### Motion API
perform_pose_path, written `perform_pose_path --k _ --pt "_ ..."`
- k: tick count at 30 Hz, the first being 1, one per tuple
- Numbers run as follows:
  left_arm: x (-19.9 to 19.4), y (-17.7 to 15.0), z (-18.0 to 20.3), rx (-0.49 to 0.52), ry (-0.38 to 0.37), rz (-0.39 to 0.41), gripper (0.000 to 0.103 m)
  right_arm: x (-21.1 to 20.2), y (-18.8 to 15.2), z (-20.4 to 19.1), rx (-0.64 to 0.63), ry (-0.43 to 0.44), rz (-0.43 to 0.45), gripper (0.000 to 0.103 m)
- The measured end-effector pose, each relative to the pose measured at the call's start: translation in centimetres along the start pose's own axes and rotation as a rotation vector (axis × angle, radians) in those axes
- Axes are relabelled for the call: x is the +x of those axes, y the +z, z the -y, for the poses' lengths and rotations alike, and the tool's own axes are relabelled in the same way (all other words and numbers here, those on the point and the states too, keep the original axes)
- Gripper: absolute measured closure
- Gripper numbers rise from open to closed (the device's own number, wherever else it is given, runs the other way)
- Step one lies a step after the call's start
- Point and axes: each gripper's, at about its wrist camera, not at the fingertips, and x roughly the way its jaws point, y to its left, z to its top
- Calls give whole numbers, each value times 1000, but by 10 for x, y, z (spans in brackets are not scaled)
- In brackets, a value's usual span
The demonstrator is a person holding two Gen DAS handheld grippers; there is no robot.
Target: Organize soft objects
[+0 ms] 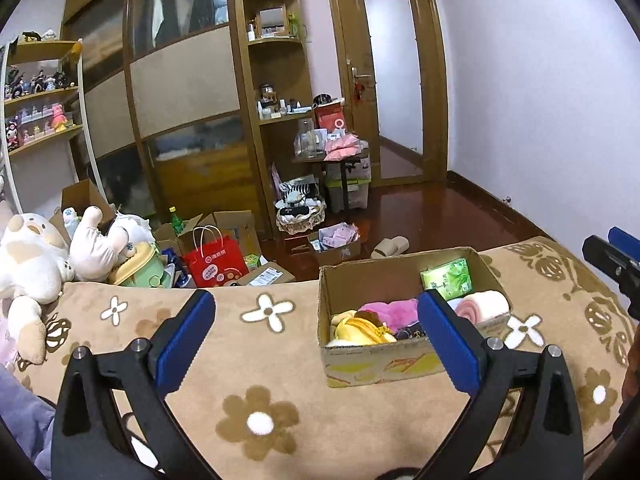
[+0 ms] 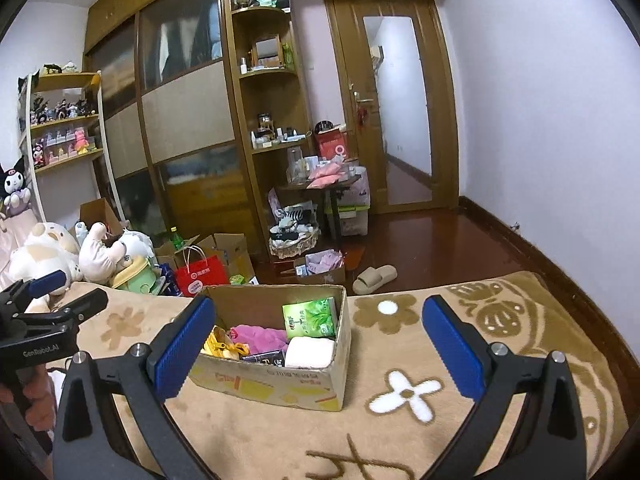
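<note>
A cardboard box (image 1: 362,370) stands on a beige flowered blanket (image 1: 256,360). It holds a yellow plush (image 1: 360,330), a pink fluffy cloth (image 1: 390,310), a rolled pink-white towel (image 1: 482,306), a green tissue pack (image 1: 448,278) and a dark packet (image 1: 408,334). The box also shows in the right wrist view (image 2: 276,380), with the pink cloth (image 2: 260,338), towel (image 2: 310,352) and tissue pack (image 2: 310,318). My left gripper (image 1: 316,344) is open and empty, just left of and before the box. My right gripper (image 2: 320,346) is open and empty, before the box's right side.
Plush toys (image 1: 36,260) lie at the blanket's left end. Beyond the blanket's edge the floor holds a red paper bag (image 1: 214,266), open cartons, a slipper (image 1: 390,247) and a basket (image 1: 300,216). A wardrobe, shelves and a door stand at the back.
</note>
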Motion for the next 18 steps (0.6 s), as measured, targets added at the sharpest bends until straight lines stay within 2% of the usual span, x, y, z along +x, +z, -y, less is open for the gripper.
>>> perform_pose_path --k 8,18 --pt "-31 -15 -4 26 12 12 3 -26 -5 -2 -4 -12 28 0" --pt "-44 -29 -5 38 7 -14 3 -40 -19 0 -15 -25 40 0"
